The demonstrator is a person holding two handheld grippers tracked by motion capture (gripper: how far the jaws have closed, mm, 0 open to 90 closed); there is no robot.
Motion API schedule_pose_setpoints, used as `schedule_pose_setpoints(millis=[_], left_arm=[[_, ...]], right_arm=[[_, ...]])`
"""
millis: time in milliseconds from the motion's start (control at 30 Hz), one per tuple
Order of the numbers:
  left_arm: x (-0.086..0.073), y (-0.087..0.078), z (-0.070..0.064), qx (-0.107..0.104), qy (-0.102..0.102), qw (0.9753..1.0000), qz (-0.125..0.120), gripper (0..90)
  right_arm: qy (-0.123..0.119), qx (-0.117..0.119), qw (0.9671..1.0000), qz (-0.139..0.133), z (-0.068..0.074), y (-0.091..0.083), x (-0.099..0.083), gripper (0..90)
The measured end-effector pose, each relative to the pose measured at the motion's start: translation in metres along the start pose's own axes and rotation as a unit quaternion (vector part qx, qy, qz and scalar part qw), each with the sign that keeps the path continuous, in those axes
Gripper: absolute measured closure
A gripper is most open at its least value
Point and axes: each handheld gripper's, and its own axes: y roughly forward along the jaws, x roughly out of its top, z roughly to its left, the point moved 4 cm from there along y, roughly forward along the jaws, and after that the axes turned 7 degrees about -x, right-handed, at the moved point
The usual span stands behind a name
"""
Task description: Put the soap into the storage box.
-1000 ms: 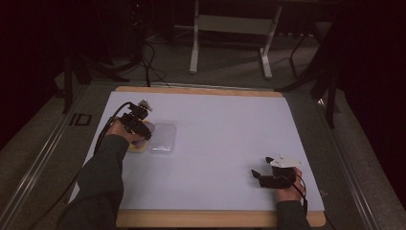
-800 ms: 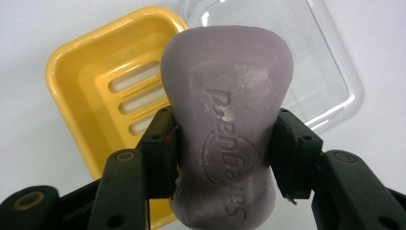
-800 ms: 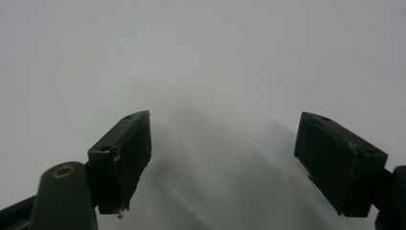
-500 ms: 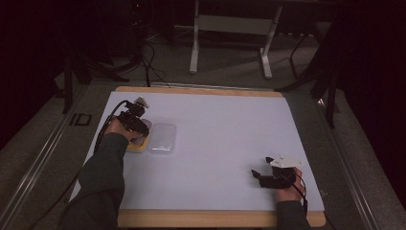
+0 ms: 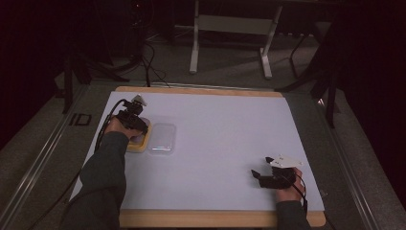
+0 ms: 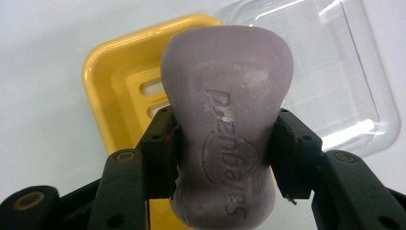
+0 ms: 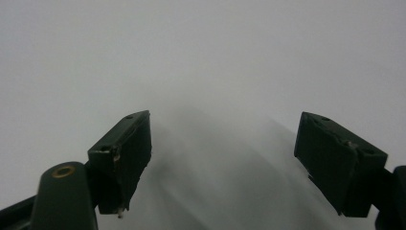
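My left gripper point(image 6: 225, 158) is shut on a lilac soap bar point(image 6: 227, 124) with embossed lettering, held just above a yellow soap dish point(image 6: 119, 91). A clear plastic lid point(image 6: 330, 72) lies beside the dish, touching it. In the high view the left gripper point(image 5: 136, 125) hovers over the yellow dish point(image 5: 136, 145) at the table's left, with the clear lid point(image 5: 162, 138) to its right. Near the front right of the table my right gripper point(image 5: 258, 176) rests open, and its own view has nothing between the jaws point(image 7: 222, 158) but white table.
The white table top point(image 5: 225, 129) has a wooden edge front and back. Cables trail from the left gripper off the table's left side. Table legs and dark floor lie beyond the far edge.
The left gripper with the soap has shifted slightly toward the far left over the dish. The right gripper has stayed in place.
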Motion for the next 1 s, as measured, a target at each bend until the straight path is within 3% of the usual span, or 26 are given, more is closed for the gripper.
schedule_pose_setpoints(millis=[1000], left_arm=[[0.0058, 0.0064, 0.006, 0.02, -0.05, 0.9985, -0.003, 50.0]], right_arm=[[-0.001, 0.0, 1.0, 0.001, 0.0, 0.0003, 0.0, 19.6]])
